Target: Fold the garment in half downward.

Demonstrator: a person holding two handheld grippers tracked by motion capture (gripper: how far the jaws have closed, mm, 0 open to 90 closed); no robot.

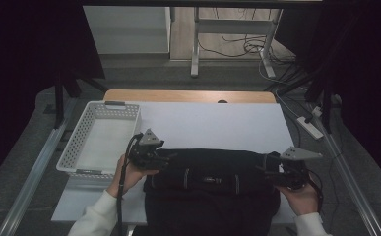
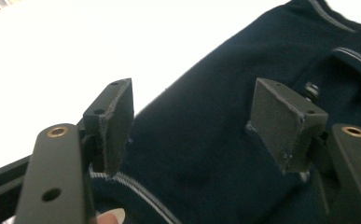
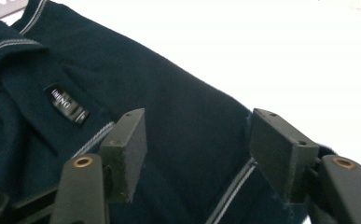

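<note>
Nearest the high camera: the person's two white sleeves (image 1: pixel 95 216) entering from the near edge, a gripper in each hand. Dark navy garment (image 1: pixel 212 191) lies on the near half of the white table (image 1: pixel 217 125) and hangs over its near edge. It has pale stitching and a small black neck label (image 3: pixel 66 104).

Left gripper (image 2: pixel 194 126) sits at the garment's left end, jaws spread wide, cloth lying between them, nothing clamped. A fingertip (image 2: pixel 110 217) shows low in its own view.

Right gripper (image 3: pixel 197 149) sits at the garment's right end, jaws likewise apart over the fabric.

White perforated basket (image 1: pixel 79 132) stands at the table's left, just beside the left gripper.
</note>
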